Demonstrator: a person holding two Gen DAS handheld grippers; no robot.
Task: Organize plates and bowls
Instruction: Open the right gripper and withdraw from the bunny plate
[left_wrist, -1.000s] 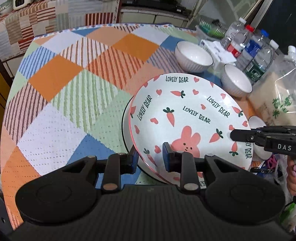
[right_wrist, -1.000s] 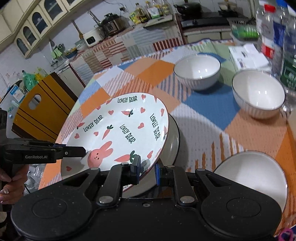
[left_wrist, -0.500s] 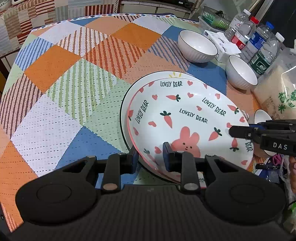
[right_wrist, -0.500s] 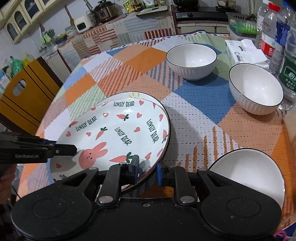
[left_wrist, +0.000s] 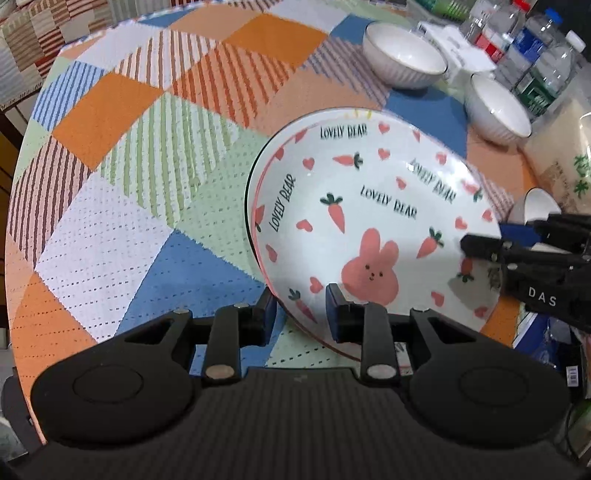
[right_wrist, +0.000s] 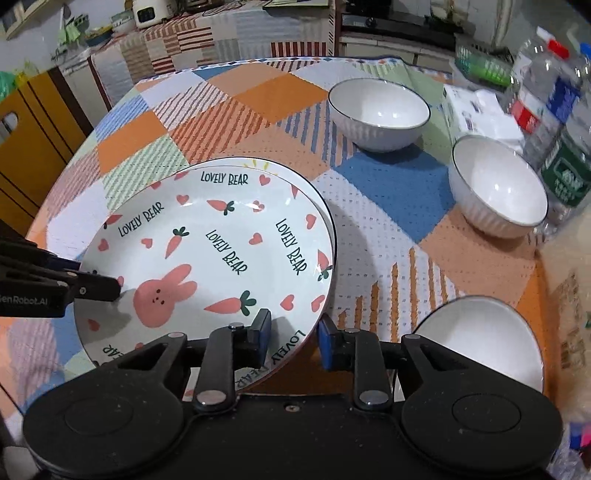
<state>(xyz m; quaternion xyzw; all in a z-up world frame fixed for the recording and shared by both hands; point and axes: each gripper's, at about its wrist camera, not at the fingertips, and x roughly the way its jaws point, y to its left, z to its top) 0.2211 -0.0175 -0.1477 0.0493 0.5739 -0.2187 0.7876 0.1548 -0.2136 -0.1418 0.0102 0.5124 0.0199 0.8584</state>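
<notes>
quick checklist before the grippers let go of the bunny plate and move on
1. Bunny plate sits on the plate below: ok, lower rim shows behind it.
2. Stack centred: not ok, top plate is offset toward the near side.
3. Right gripper releasing: ok, jaws opening, plate rim between them but the pads look clear of it.
4. Left gripper released: not ok, jaws look closed on the plate's rim.
5. Bowls clear of the stack: ok, far bowl and side bowl stand apart from it.
6. Near bowl clear of right gripper: cannot tell, gripper body hides its edge.
</notes>
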